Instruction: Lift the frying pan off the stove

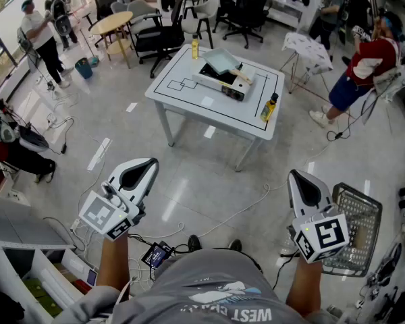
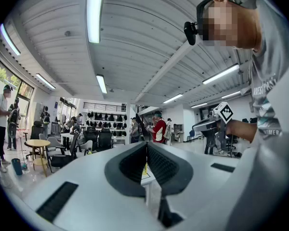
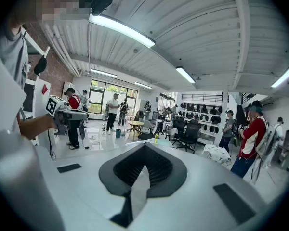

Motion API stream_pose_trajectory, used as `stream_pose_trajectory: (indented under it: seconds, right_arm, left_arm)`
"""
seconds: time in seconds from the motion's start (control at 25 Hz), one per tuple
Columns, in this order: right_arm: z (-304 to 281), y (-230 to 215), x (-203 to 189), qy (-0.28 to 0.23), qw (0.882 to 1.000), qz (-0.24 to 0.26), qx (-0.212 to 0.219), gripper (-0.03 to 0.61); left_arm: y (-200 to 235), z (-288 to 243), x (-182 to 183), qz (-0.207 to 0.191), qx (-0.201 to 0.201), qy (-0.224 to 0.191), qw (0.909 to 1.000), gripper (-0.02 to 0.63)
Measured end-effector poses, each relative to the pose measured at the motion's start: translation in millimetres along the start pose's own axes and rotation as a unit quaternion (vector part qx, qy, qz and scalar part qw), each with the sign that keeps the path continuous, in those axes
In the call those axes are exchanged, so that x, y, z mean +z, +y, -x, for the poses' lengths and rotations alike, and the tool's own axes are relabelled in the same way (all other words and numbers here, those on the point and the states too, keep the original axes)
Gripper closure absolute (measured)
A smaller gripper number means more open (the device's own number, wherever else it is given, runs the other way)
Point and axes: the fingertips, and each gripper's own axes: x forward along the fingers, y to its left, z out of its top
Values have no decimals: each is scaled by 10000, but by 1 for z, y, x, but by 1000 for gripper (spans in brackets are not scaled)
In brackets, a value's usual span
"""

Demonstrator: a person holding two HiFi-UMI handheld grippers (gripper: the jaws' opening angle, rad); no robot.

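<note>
Left gripper point(image 1: 144, 167) and right gripper point(image 1: 300, 179), smooth white plastic with black textured pads, both have jaws pressed together on nothing, low in the frame. Frying pan point(image 1: 221, 61), pale, squarish, with a wooden handle, sits on the boxy stove point(image 1: 223, 84) on the white line-marked bench point(image 1: 179, 93) at upper centre, well apart from both.
</note>
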Motion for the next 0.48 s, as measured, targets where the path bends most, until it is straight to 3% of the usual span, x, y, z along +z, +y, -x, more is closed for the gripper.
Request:
stream_pose_trajectory:
  seconds: [0.48]
  right_arm:
    - [-9,15,7,16,9999,12,-136,571]
  left_arm:
    - [25,14,3,-94,-19,-13,10000,615]
